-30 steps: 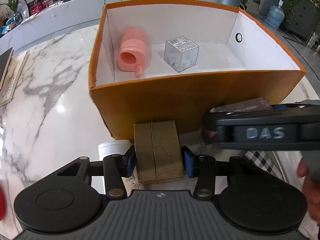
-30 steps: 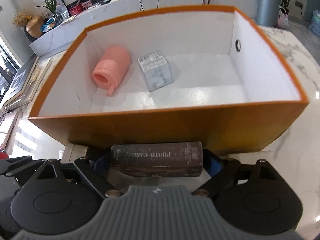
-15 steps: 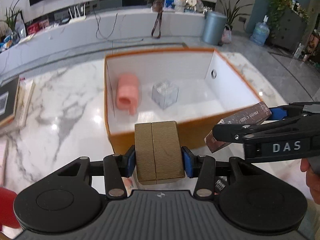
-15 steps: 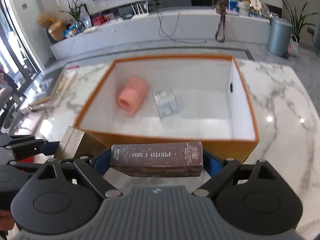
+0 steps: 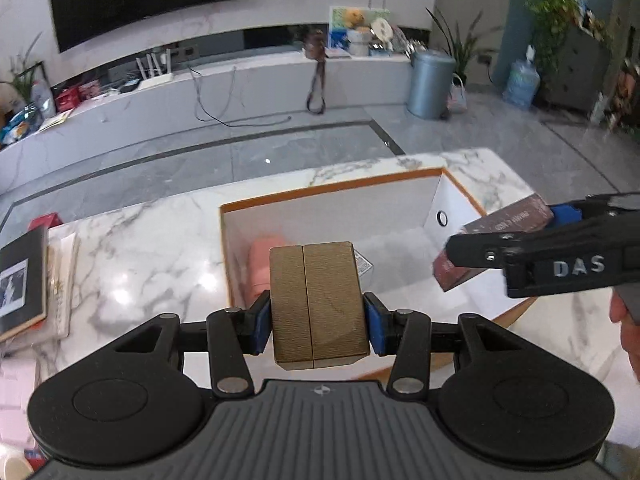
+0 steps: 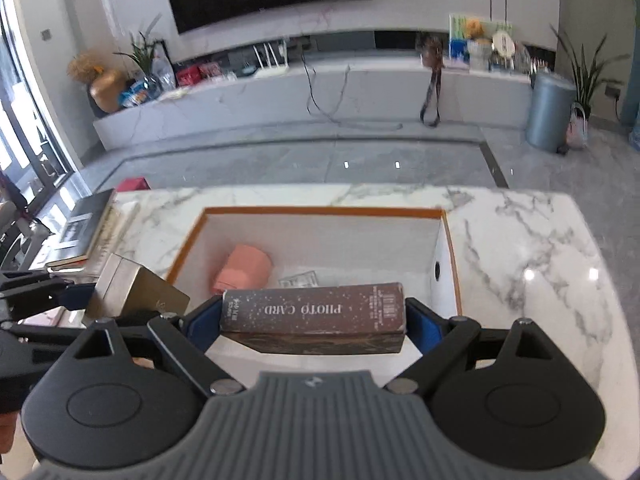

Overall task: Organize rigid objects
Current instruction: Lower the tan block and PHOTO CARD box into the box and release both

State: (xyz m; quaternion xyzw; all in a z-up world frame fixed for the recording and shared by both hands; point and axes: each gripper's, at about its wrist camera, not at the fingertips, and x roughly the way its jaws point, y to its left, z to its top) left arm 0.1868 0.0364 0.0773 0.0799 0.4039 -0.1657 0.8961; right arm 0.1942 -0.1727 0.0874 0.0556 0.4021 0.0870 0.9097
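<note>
My left gripper (image 5: 318,326) is shut on a gold box (image 5: 318,304), its blue pads pressed to both sides. In the right wrist view the same gold box (image 6: 132,292) hangs at the left. My right gripper (image 6: 314,322) is shut on a brown "PHOTO CARD" box (image 6: 314,312), held crosswise; that brown box (image 5: 500,236) also shows at the right of the left wrist view. Both are held high above the orange box (image 6: 320,211) with white walls. Inside it lie a pink cup (image 6: 244,270) on its side and a clear cube (image 6: 300,280), both partly hidden.
The orange box (image 5: 332,191) rests on a white marble table (image 6: 528,248). Books (image 5: 24,280) are stacked at the table's left edge (image 6: 86,232). A person's hand (image 5: 626,320) shows at the far right. Beyond the table lie grey floor and a low white shelf.
Both grippers have risen with their boxes still held. The orange box now looks smaller and lower in both views, and the room behind has come into sight.
</note>
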